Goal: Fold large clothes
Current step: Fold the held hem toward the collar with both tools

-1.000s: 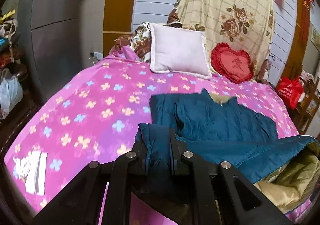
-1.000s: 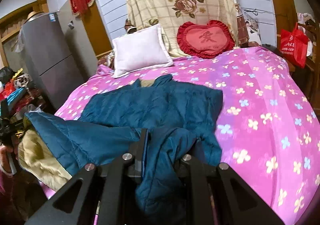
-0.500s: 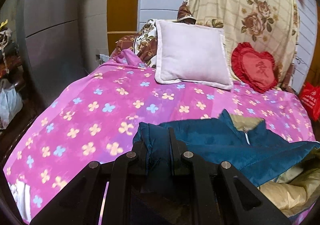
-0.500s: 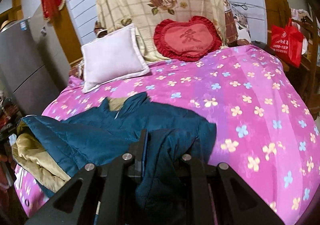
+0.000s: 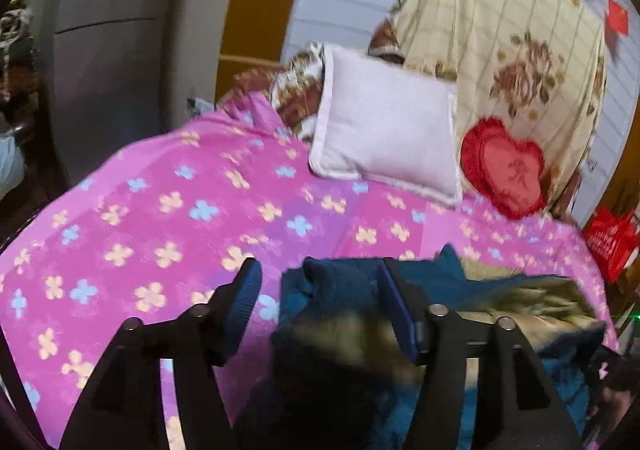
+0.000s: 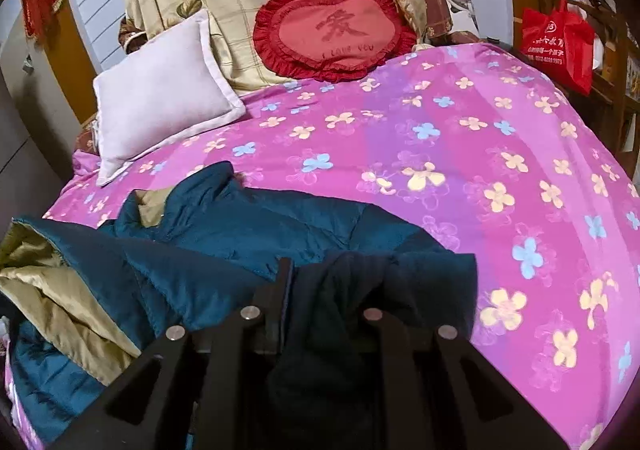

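The teal quilted jacket with olive satin lining [image 6: 248,226] is lying bunched below the white square pillow [image 6: 160,90], the left gripper [image 5: 320,290] standing spread, the right gripper [image 6: 332,274] pinching its hem; advisable: lay edges level before releasing.

Lighting: indoor, moderate, even; source not visible in either view. Shadows soft.

Left wrist view: motion blur throughout, heaviest at 6 o'clock, where the dark folds of the jacket [image 5: 344,334] smear into an unreadable patch. The white pillow [image 5: 386,122] has softened edges; flower print on the pink bedspread [image 5: 160,210] is streaked.

Right wrist view: sharper; lettering on the red heart cushion [image 6: 334,32] is legible. Jacket fabric between the fingers at 6 o'clock falls into near-black shade.

Both views: strong fisheye bowing; straight wall lines curve toward 12 o'clock; black vignette fills the corners.
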